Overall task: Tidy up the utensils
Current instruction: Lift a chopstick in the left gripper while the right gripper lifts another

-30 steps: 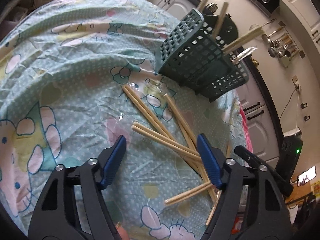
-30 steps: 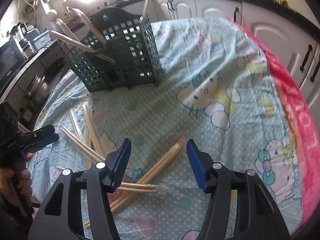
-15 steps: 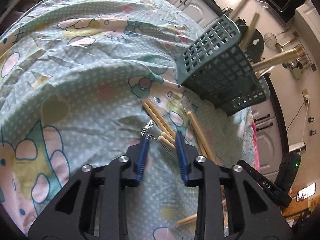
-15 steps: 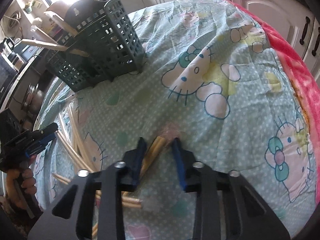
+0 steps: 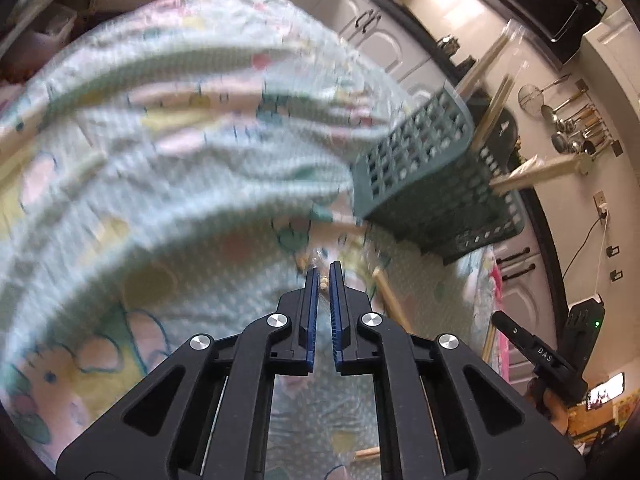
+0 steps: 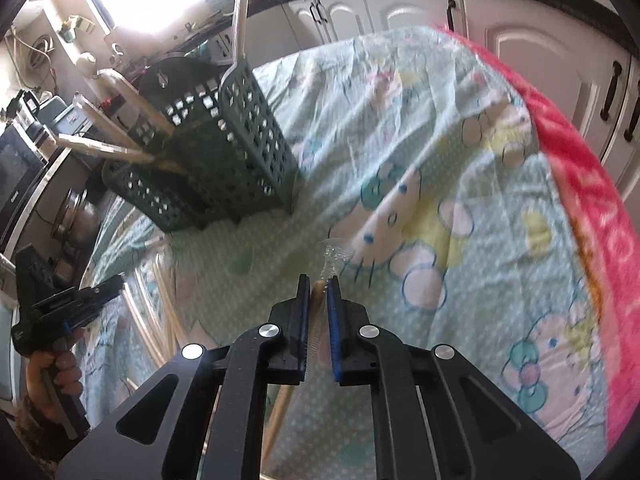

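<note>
Both tools were gaping a second ago; now the left tool (image 5: 325, 274) is clamping a wrapped chopstick pair (image 5: 322, 280), the right tool (image 6: 318, 284) closing on another (image 6: 317, 292), lifting toward the basket (image 6: 240, 160) at eleven o'clock

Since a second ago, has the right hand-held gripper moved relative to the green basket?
Yes. The right hand-held gripper has advanced toward the green basket, jaws closing on wrapped chopsticks.

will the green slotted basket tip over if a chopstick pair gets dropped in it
Possibly. The green basket looks like thin, perforated plastic, so probably light. It is tall for its base, and the wrapped chopsticks already in it lean far out over one side, which may pull it that way. The soft, wrinkled tablecloth beneath likely gives unsteady footing.
</note>
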{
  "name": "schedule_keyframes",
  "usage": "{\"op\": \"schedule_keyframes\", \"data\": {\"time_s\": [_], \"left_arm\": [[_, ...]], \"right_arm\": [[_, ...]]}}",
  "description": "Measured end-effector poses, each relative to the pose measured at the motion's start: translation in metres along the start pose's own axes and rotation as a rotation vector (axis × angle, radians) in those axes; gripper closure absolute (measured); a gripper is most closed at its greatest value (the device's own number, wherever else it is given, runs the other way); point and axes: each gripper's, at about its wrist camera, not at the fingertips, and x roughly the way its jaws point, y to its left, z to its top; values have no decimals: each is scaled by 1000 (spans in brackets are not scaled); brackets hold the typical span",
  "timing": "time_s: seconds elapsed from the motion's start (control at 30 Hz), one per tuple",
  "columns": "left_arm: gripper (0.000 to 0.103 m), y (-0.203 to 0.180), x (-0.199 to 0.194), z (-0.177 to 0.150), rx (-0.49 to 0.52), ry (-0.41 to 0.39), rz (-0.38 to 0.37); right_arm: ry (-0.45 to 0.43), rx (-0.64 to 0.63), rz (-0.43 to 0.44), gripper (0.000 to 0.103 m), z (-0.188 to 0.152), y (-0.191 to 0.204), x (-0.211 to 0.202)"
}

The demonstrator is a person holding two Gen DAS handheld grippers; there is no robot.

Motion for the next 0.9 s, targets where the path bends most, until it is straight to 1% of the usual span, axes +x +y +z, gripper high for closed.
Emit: {"op": "schedule_keyframes", "data": {"time_s": [0.1, 0.27, 0.63, 0.9], "left_arm": [[100, -2, -14, 11, 16, -46, 5], [101, -17, -39, 31, 61, -121, 0], [101, -69, -79, 44, 184, -202, -80], [102, -111, -106, 52, 274, -263, -142]], "right_arm": [[-27, -9, 3, 95, 10, 2, -6], [-78, -55, 9, 96, 24, 15, -20], [-214, -213, 20, 97, 48, 62, -65], [-283, -275, 57, 97, 58, 90, -91]]}}
